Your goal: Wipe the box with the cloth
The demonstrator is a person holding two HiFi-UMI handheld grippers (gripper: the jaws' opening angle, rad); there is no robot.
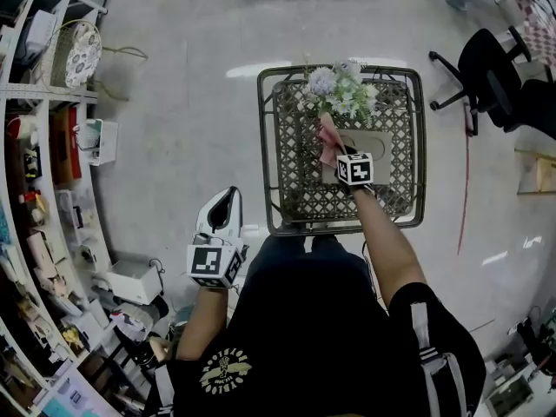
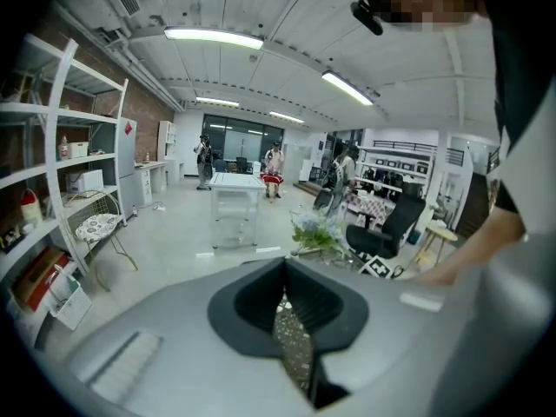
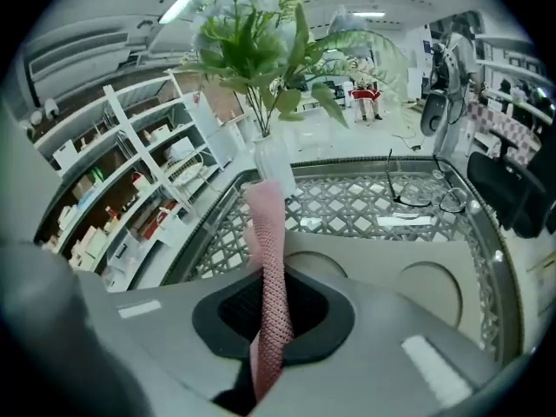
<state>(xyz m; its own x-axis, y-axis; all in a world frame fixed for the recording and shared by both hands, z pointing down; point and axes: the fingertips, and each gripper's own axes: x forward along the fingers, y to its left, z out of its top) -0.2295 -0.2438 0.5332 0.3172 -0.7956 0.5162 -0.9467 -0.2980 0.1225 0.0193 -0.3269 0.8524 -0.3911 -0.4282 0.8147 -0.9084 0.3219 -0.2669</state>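
Right hand-held gripper (image 1: 337, 153) clamped on the pink cloth (image 1: 328, 139) over the cardboard box (image 1: 372, 146).
Flower vase (image 1: 340, 92) crowds the box on the lattice desk (image 1: 291, 189); left hand-held gripper (image 1: 226, 200), closed and empty, hangs beside the desk.

No legible text, brand or number anywhere; emblem (image 1: 225, 370) on black shirt (image 1: 321, 337) too small to read.

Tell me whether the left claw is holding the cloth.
No: the left claw has nothing between its jaws, while the pink cloth is pinched in the right claw.
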